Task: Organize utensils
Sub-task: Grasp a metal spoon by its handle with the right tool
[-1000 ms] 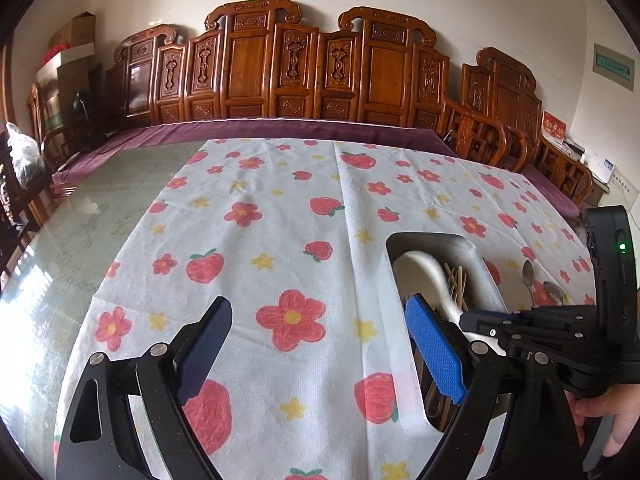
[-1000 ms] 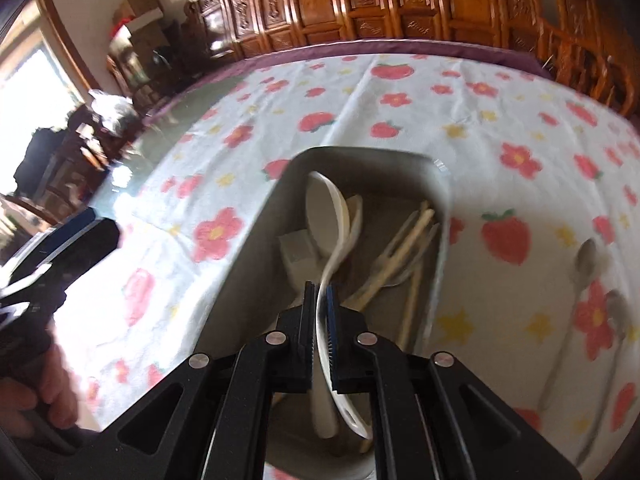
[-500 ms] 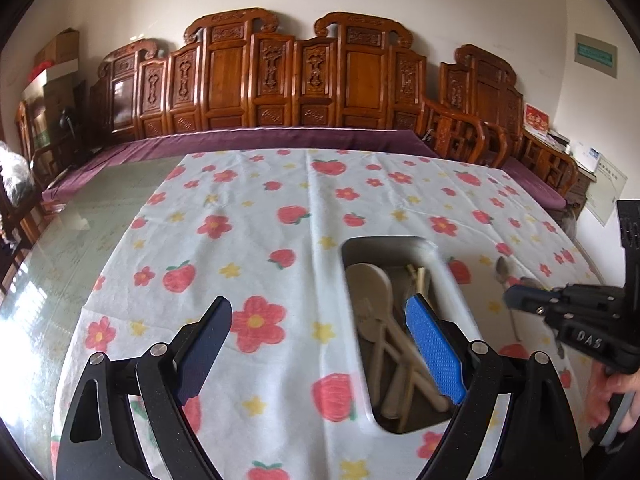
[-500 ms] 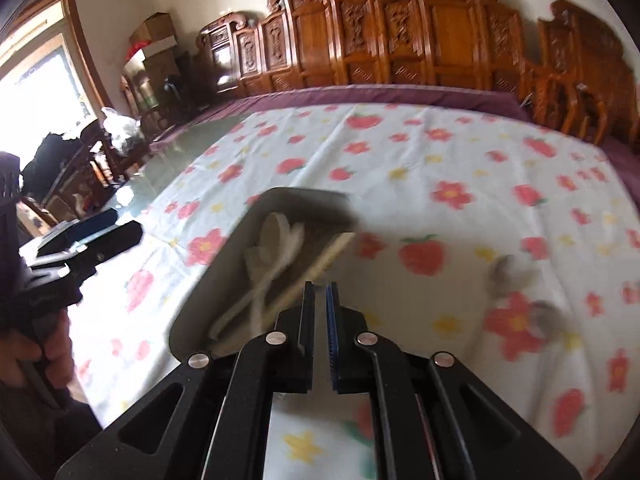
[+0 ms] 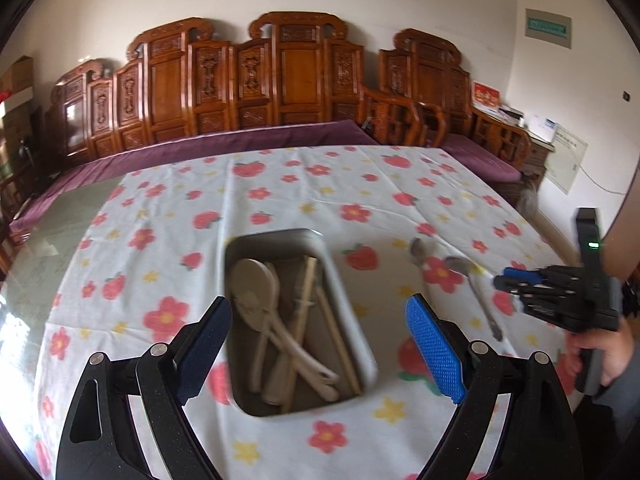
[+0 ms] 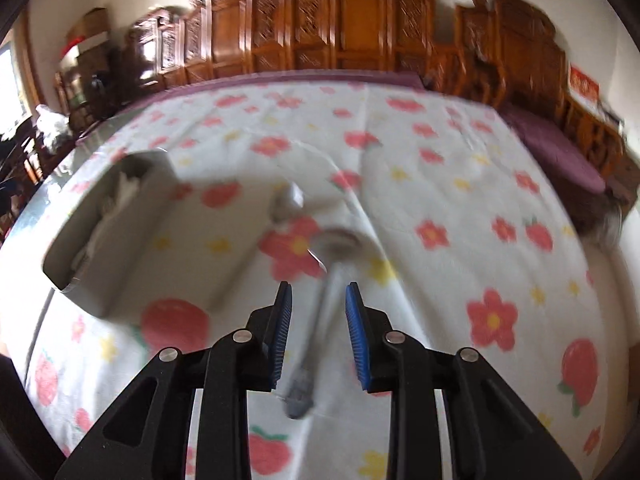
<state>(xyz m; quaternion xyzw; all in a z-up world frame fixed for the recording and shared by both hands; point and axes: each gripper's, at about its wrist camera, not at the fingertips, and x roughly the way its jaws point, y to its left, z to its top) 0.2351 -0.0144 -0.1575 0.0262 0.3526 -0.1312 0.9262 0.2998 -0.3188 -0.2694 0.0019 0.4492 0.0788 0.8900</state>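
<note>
A grey metal tray (image 5: 340,292) on the flowered cloth holds white plastic spoons (image 5: 256,292) and wooden chopsticks (image 5: 308,292). Two metal spoons lie right of it: a far one (image 5: 419,249) and a near one (image 5: 474,284). My left gripper (image 5: 320,344) is open and empty, above the tray's near end. My right gripper (image 6: 319,320) is open, its jaws on either side of the near metal spoon's handle (image 6: 320,320), not touching it. The right gripper also shows in the left wrist view (image 5: 508,280). The tray (image 6: 152,220) sits left of it.
The table has a white cloth with red flowers and strawberries (image 5: 280,184); bare glass tabletop (image 5: 52,240) shows at the left. Carved wooden chairs (image 5: 280,80) line the far side and a purple cushioned bench (image 6: 560,148) stands at the right.
My right gripper let go of the white spoon in the tray, swung right to the metal spoons and opened around the near one's handle. The left gripper moved over the tray.
</note>
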